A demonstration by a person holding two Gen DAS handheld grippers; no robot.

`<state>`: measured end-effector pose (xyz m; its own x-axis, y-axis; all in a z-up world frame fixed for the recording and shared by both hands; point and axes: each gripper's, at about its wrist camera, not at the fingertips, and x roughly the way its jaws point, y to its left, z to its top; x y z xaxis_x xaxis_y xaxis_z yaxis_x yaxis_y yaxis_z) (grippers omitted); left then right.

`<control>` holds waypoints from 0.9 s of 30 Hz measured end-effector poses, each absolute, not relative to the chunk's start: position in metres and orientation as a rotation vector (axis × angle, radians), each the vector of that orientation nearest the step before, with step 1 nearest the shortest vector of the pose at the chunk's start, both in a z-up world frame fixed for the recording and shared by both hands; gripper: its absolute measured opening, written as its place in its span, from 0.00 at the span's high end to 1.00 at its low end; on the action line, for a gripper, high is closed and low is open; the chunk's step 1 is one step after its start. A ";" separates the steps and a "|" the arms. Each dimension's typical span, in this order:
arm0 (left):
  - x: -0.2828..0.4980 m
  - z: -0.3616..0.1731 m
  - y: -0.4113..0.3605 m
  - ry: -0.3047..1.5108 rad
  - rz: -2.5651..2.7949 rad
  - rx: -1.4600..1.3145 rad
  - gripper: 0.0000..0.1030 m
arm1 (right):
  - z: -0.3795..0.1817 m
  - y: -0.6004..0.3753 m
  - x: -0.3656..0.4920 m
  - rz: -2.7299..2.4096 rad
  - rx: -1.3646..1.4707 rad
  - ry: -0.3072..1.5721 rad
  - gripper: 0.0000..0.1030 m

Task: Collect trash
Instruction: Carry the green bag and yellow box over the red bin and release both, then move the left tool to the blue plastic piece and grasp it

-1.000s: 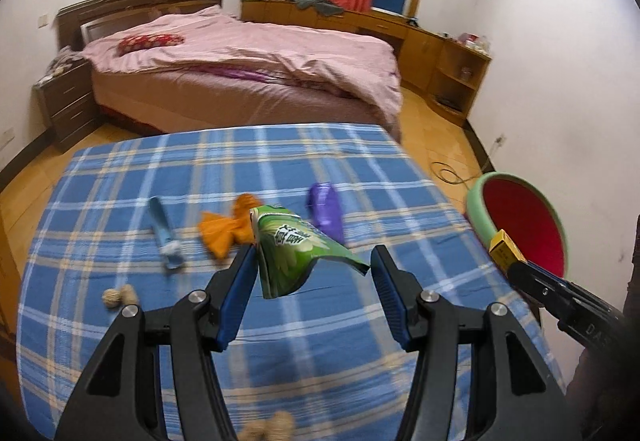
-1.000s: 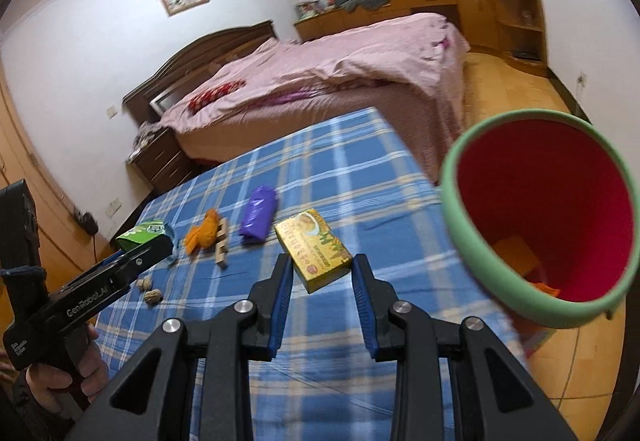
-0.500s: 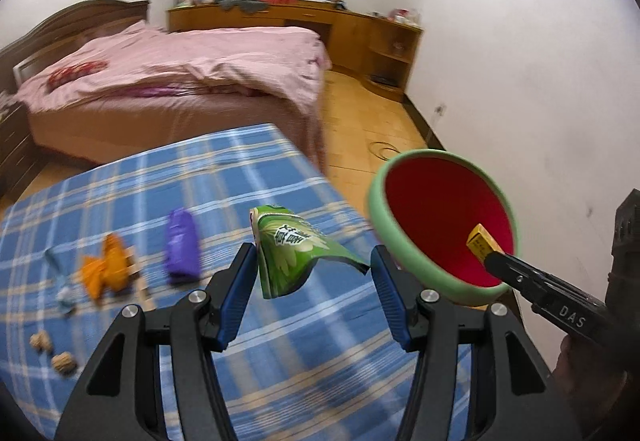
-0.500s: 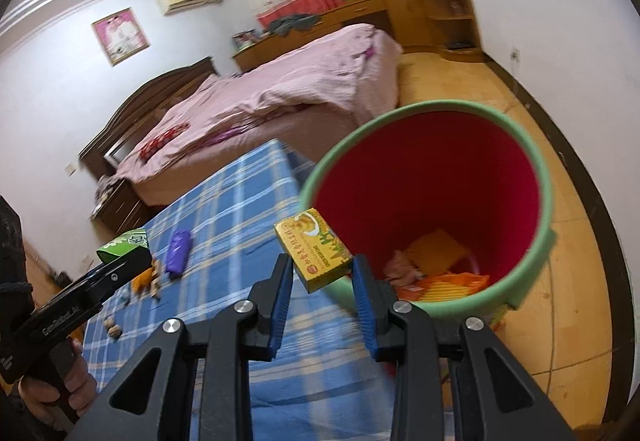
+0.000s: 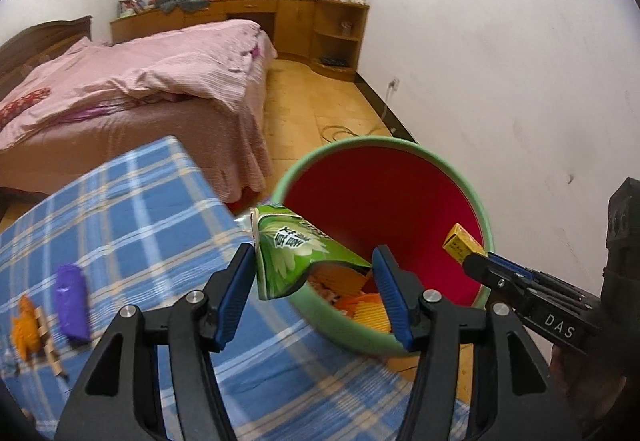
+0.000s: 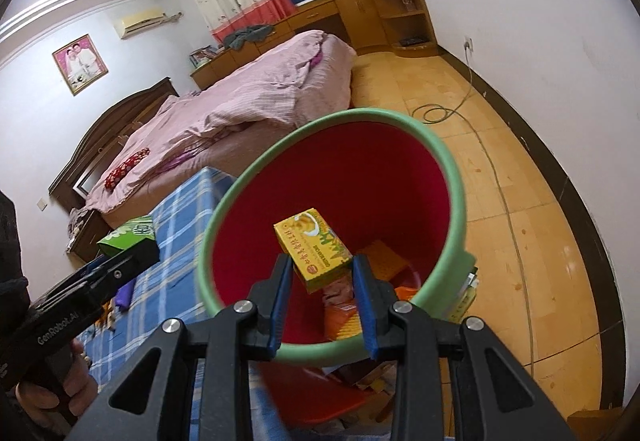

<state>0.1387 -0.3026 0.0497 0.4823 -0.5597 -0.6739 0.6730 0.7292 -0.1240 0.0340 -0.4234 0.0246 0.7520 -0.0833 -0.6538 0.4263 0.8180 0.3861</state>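
Left wrist view has the left claw holding a crumpled green wrapper over the near rim of the bin. One edge lies against the left pad and its torn tip meets the right pad, and those jaws have just been opening a bit, so the grip looks loose but still on. The bin's a green tub with a red inside, standing just off the corner of the counter, and orange and yellow scraps show at the bottom, half blocked by the claw. Back on the blue plaid cloth, a purple wrapper and an orange scrap are pretty blurry, and the scrap is cut off by the frame edge. Right wrist view: the right claw is pinching a yellow box by its lower end, hanging right over the bin's mouth. Something red and some papers sit under the bin, can't tell what they are.
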 end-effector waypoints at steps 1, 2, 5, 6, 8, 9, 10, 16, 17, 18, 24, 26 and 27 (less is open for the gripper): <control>0.140 0.047 -0.308 0.765 -0.765 0.169 0.40 | 0.023 -0.427 0.034 -0.296 0.557 0.667 0.67; 0.142 0.045 -0.313 0.773 -0.775 0.169 0.40 | 0.022 -0.429 0.033 -0.298 0.562 0.666 0.66; 0.144 0.041 -0.322 0.774 -0.790 0.172 0.36 | 0.018 -0.438 0.035 -0.302 0.582 0.668 0.66; 0.143 0.040 -0.324 0.769 -0.788 0.177 0.32 | 0.017 -0.440 0.035 -0.303 0.586 0.669 0.66; 0.142 0.038 -0.328 0.758 -0.783 0.186 0.32 | 0.015 -0.443 0.035 -0.301 0.596 0.670 0.59; 0.142 0.038 -0.328 0.754 -0.781 0.188 0.32 | 0.015 -0.444 0.034 -0.298 0.604 0.667 0.55; 0.141 0.038 -0.328 0.753 -0.780 0.188 0.32 | 0.014 -0.445 0.034 -0.295 0.608 0.665 0.55; 0.139 0.040 -0.321 0.763 -0.773 0.176 0.32 | 0.014 -0.447 0.032 -0.288 0.611 0.664 0.54; 0.138 0.041 -0.319 0.762 -0.771 0.173 0.32 | 0.015 -0.446 0.032 -0.286 0.610 0.662 0.54; 0.137 0.042 -0.316 0.762 -0.769 0.169 0.32 | 0.016 -0.446 0.032 -0.285 0.608 0.660 0.54; 0.138 0.049 -0.294 0.764 -0.737 0.141 0.32 | 0.024 -0.434 0.029 -0.269 0.595 0.649 0.53; 0.138 0.051 -0.283 0.759 -0.721 0.134 0.32 | 0.027 -0.429 0.029 -0.259 0.589 0.649 0.52; 0.138 0.052 -0.278 0.758 -0.713 0.130 0.32 | 0.029 -0.426 0.029 -0.253 0.586 0.649 0.51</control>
<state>0.1380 -0.2781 0.0524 0.5063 -0.5443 -0.6689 0.6343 0.7605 -0.1387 0.0291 -0.4258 0.0285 0.7737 -0.0424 -0.6321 0.3970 0.8100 0.4316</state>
